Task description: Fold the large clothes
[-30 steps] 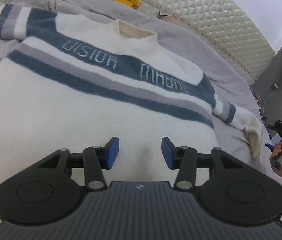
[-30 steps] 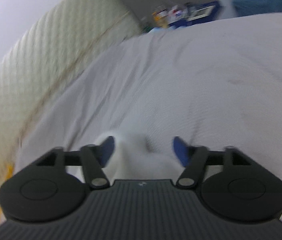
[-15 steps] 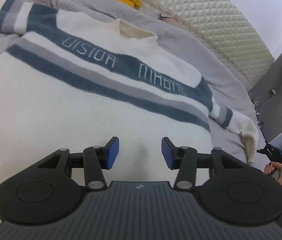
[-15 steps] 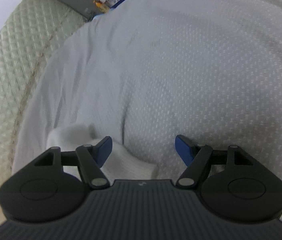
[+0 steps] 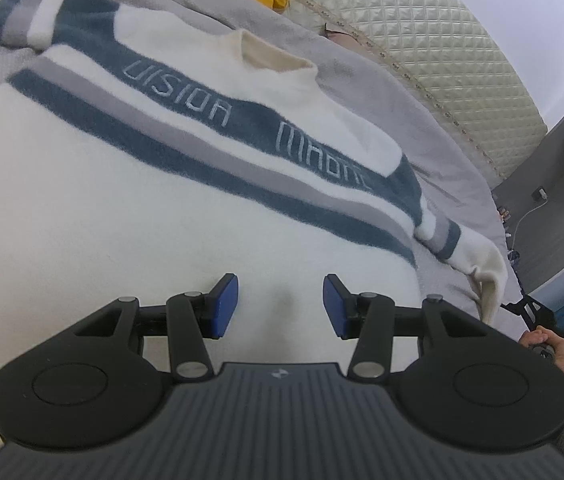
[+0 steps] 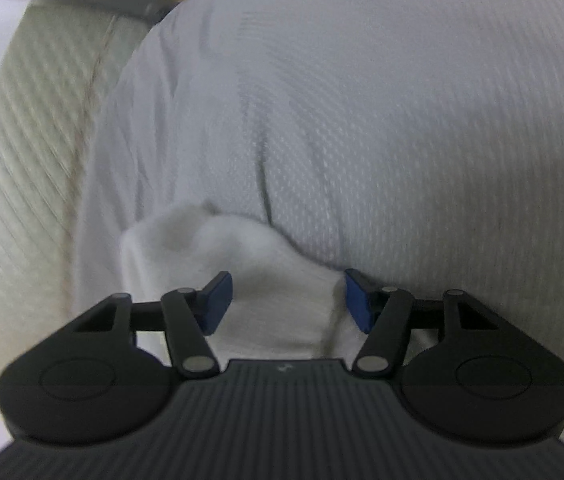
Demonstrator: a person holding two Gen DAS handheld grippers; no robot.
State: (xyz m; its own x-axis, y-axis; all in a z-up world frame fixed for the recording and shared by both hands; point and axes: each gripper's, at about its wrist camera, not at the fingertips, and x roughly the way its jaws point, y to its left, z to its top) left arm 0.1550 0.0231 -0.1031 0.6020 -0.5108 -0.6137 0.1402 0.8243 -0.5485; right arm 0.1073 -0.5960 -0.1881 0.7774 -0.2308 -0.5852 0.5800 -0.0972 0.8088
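Sweater [image 5: 153, 216]: spread flat and face up on the grey bedspread [image 5: 362, 80], collar [image 5: 273, 54] toward the quilted headboard [image 5: 442, 40], striped chest band across, nothing folded yet.
Right sleeve cuff [image 6: 265, 276]: lying off the sweater's right side on bare bedspread, a soft crumpled white end; seen from the left wrist view at [image 5: 486, 276].
Left sleeve: angled off the sweater's far left, upper corner of the left wrist view, partly cut off.
Left gripper [image 5: 279, 306]: low over the sweater's lower body, jaws apart with white knit below and nothing pinched.
Right gripper [image 6: 288, 300]: jaws have just been closing around the cuff; cloth between them, right pad about touching a fold, left pad with a gap, so not yet clamped.
Handling: probably light, thick and fuzzy, limp; likely to sag and drag rather than slide, no fragility.
Where to grip: cuff end for the sleeve fold, both layers pinched; hem corners or shoulder seams afterwards.
Edges: bedspread wrinkles just beyond the cuff; headboard well apart on the sweater's collar side.
Open room: broad bare bedspread to the sweater's right; the white body itself clear for laying the sleeve across.
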